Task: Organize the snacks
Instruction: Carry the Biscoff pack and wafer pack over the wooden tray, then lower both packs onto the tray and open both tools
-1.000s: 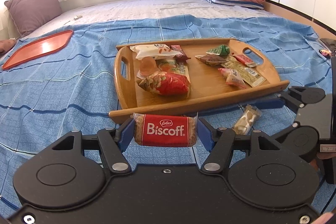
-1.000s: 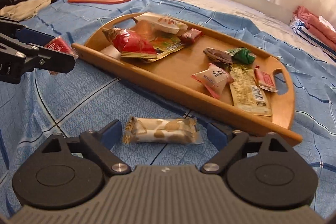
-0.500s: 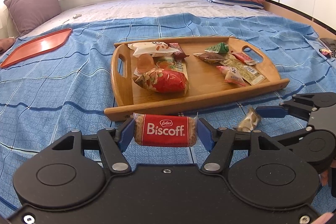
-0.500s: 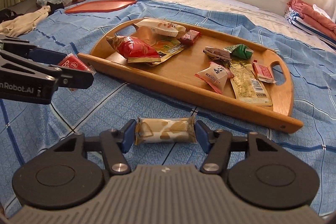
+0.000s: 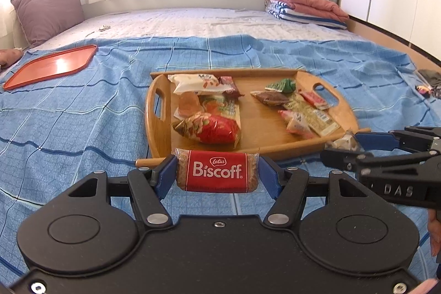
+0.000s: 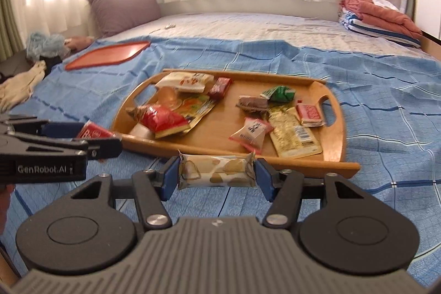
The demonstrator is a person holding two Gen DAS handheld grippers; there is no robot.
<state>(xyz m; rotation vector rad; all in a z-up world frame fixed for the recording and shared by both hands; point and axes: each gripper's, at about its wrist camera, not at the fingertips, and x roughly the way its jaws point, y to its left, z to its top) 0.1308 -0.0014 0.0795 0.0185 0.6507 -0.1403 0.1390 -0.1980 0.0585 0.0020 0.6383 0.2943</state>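
Observation:
My left gripper (image 5: 217, 175) is shut on a red Biscoff biscuit pack (image 5: 217, 172), held above the blue bedspread just short of the wooden tray's (image 5: 157, 128) near rim. My right gripper (image 6: 216, 175) is shut on a beige wrapped snack bar (image 6: 216, 175), also held in the air before the wooden tray (image 6: 335, 145). The tray holds several snack packets, among them a red bag (image 5: 212, 127) and a green packet (image 5: 281, 85). Each gripper shows in the other's view: the right one (image 5: 344, 148) at the right, the left one (image 6: 93, 138) at the left.
An orange tray (image 5: 52, 65) lies on the bedspread far left. A purple pillow (image 5: 46, 10) sits at the back left. Folded blankets (image 5: 306, 6) are stacked at the back right. Loose clothes (image 6: 22, 84) lie at the left bed edge.
My right gripper closed on the snack bar and lifted it off the bedspread. Both grippers rose and drew back a little from the tray, the left still gripping the Biscoff pack.

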